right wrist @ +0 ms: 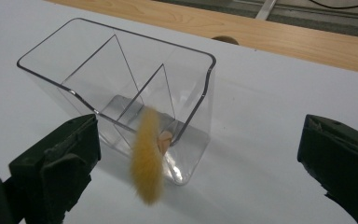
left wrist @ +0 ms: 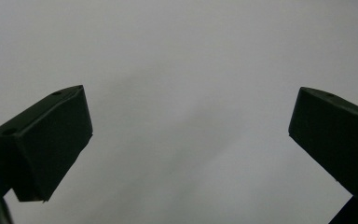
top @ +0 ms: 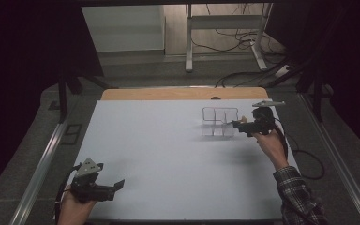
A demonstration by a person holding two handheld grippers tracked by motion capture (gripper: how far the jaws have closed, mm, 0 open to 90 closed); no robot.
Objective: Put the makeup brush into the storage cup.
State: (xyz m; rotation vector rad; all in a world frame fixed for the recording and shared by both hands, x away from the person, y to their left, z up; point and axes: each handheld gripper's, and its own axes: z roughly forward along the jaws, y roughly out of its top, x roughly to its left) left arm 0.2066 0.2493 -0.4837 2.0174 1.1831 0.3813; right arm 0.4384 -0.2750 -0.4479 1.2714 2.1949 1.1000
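We are finding the right gripper [right wrist: 198, 154] standing wide open just beside a clear plastic organizer [right wrist: 121, 88] at the far right of the white table [top: 168, 154], holding nothing. A yellow fluffy brush [right wrist: 147, 158] is leaning in the organizer's nearest compartment, its tuft blurred between the jaws. We are noting the left gripper [top: 118, 185] resting open at the near left edge, well apart, gripping nothing
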